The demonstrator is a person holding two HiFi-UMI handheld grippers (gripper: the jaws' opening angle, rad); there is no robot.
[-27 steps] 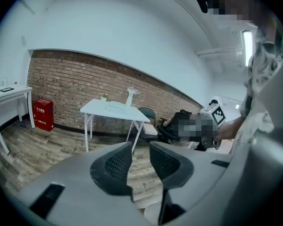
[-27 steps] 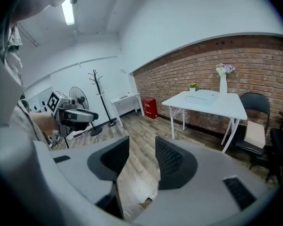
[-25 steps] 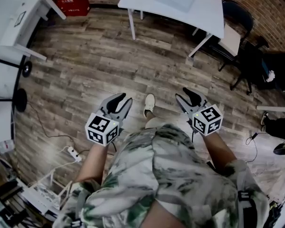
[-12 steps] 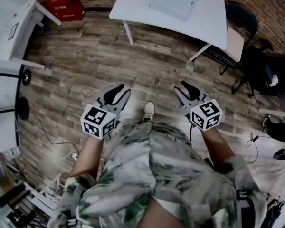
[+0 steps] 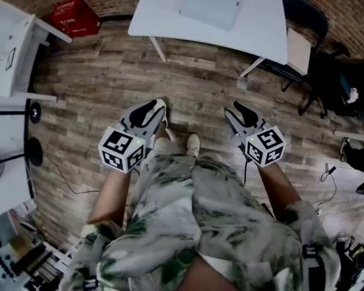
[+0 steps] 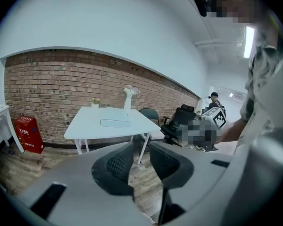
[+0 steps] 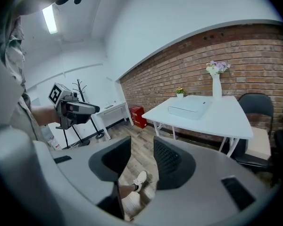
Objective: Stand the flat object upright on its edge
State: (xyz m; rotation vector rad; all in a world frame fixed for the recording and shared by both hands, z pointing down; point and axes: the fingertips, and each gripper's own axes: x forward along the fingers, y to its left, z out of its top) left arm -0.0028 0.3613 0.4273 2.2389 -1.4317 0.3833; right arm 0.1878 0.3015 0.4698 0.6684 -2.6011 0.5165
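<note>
A flat white box [image 5: 209,6] lies on the white table [image 5: 261,32] across the wooden floor, well ahead of both grippers. It shows too in the left gripper view, box [image 6: 115,122] on table [image 6: 89,126], and in the right gripper view, box [image 7: 187,108] on table [image 7: 228,121]. My left gripper [image 5: 156,105] is held out at waist height, open and empty [image 6: 140,147]. My right gripper [image 5: 235,108] is beside it; its jaws are closing with nothing between them [image 7: 142,145]. The person's shoe [image 5: 193,143] shows between the two.
A red crate [image 5: 76,16] stands by the brick wall at left. Black chairs [image 5: 303,17] stand right of the table. A white desk [image 5: 12,47] and a round stand base [image 5: 34,152] are at left. A vase of flowers [image 7: 216,81] stands on the table's far side.
The person has walked toward the table, which now sits lower and nearer in the head view. Both grippers have moved forward with the body.
</note>
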